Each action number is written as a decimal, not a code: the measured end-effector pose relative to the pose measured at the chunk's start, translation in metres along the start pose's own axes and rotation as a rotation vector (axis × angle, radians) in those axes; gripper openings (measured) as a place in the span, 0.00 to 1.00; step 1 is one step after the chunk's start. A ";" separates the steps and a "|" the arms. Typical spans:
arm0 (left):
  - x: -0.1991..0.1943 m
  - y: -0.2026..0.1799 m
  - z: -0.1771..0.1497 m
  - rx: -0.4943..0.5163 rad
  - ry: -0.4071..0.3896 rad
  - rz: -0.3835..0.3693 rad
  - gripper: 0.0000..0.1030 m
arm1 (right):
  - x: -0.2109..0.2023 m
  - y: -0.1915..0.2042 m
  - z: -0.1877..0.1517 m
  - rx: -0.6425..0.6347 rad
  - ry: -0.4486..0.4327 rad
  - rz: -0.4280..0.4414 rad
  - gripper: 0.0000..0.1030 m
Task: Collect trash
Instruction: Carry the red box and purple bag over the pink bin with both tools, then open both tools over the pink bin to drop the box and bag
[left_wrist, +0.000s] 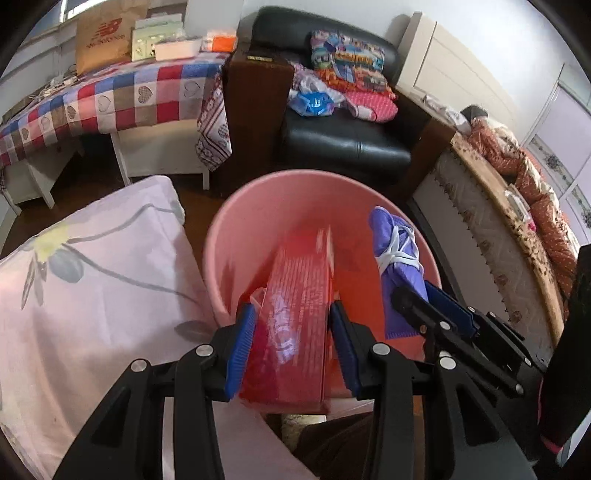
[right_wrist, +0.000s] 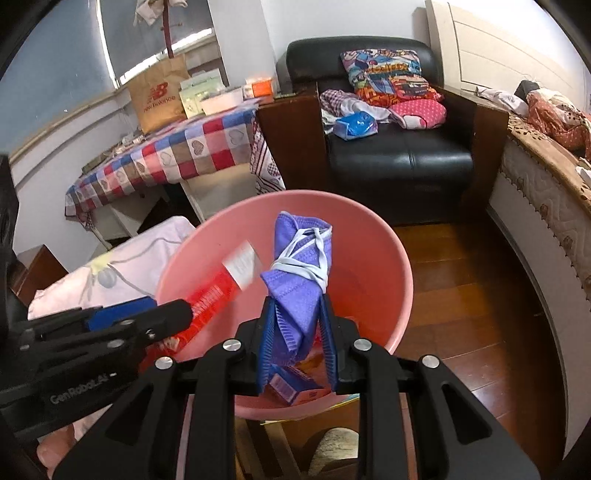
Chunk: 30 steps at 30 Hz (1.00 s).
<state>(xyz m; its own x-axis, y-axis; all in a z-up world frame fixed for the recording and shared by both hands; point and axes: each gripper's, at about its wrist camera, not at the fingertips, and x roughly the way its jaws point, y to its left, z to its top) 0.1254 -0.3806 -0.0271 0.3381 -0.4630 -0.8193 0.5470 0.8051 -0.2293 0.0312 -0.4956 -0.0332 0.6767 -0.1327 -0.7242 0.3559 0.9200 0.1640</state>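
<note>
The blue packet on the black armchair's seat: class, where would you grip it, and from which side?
Grip the blue packet across its narrower width at the middle, coming down from above. It looks to lie flat on the black armchair seat with clothes close behind it, so top and front are freest. Its stiffness can't be judged.

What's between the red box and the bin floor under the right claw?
Right wrist view: nothing between red box and purple mask; below them, a blue carton lies in the pink bin.
</note>
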 end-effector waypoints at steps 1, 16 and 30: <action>0.005 -0.001 0.002 -0.004 0.007 0.003 0.39 | 0.003 -0.001 0.000 -0.002 0.005 0.000 0.24; 0.017 -0.002 0.008 -0.020 0.021 0.005 0.21 | 0.015 -0.013 -0.003 0.028 0.043 0.017 0.24; -0.002 0.012 0.010 -0.051 -0.032 -0.037 0.31 | 0.017 -0.008 -0.003 0.024 0.049 0.023 0.30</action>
<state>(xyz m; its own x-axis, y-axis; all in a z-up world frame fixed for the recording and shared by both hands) 0.1390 -0.3738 -0.0234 0.3432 -0.5037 -0.7928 0.5199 0.8048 -0.2862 0.0378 -0.5040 -0.0487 0.6524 -0.0928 -0.7521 0.3562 0.9136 0.1963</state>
